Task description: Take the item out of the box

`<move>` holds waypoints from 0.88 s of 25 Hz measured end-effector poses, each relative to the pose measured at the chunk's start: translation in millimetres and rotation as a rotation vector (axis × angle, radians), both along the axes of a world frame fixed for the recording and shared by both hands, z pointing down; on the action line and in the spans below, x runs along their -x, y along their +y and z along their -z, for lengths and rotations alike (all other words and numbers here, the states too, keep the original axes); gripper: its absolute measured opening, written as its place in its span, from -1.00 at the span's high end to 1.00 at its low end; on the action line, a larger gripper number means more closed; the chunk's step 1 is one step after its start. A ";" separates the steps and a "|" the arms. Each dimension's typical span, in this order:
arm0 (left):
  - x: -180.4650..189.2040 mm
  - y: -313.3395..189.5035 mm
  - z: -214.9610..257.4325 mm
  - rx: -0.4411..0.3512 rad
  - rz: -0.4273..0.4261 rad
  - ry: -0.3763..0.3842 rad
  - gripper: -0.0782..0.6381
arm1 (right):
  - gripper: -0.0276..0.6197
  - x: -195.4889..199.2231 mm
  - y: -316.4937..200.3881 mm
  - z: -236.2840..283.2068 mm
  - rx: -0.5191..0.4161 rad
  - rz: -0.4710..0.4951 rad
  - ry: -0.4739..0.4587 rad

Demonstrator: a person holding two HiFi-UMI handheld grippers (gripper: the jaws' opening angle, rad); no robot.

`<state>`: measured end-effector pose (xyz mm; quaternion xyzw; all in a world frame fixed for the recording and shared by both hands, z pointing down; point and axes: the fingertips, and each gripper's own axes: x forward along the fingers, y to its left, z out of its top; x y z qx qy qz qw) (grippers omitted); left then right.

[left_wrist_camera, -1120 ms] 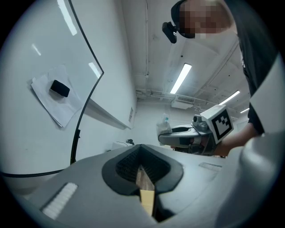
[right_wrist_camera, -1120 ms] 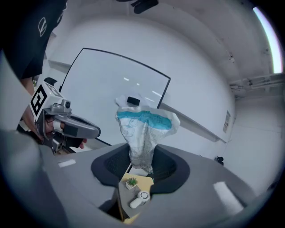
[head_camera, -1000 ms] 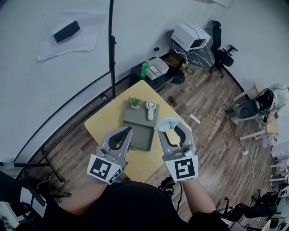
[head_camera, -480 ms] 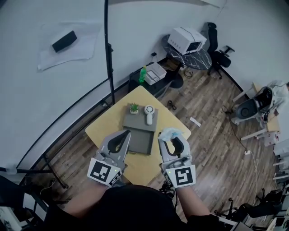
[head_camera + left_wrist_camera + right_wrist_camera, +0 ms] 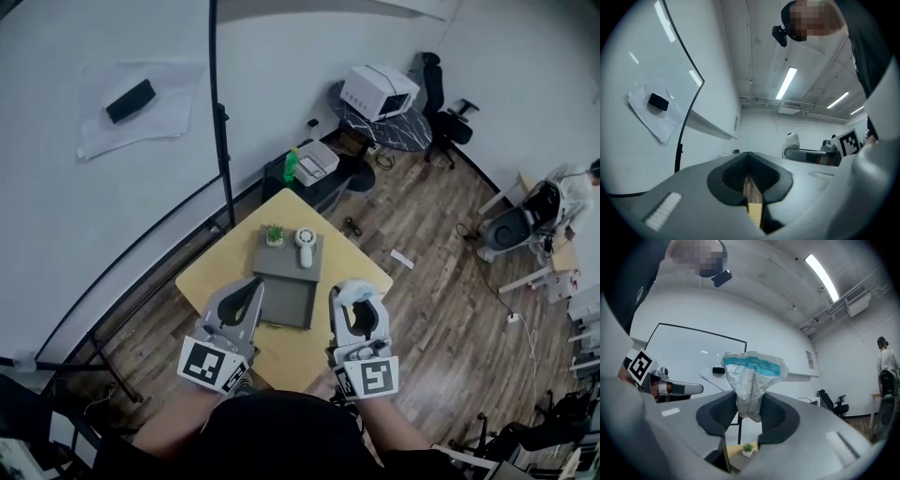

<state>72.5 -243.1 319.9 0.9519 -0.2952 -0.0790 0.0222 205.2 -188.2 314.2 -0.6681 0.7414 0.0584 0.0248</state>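
soft white packet with a teal band (image 5: pixel 752 380) is out of the box and up in the air, pinched at its lower end between the pads of the right gripper (image 5: pixel 749 414), so the crumpled top fans out above the jaws. in the head view it sits at that gripper's tip, over the near right part of the yellow table (image 5: pixel 211 267) and just right of the grey box (image 5: pixel 286 305). the pinch on the gathered end probably keeps the limp wrapper from slipping while it is carried clear.

the left gripper (image 5: pixel 246 289) hovers at the box's left edge with its jaws pressed together on nothing, likely there to steady the box.

the teal band carries faint print that is too small to read. the only clear markings are the black-and-white square codes on the gripper cubes (image 5: pixel 213 364).
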 end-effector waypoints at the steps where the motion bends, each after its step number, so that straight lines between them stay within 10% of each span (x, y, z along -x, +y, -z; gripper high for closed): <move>1: 0.3 0.1 -0.6 0.001 0.000 0.001 0.78 | 0.50 -0.1 0.4 -2.4 0.006 0.002 -0.003; 22: 6.7 6.3 1.4 -0.008 0.017 -0.005 0.78 | 0.51 0.0 10.7 -14.8 0.029 -0.008 0.036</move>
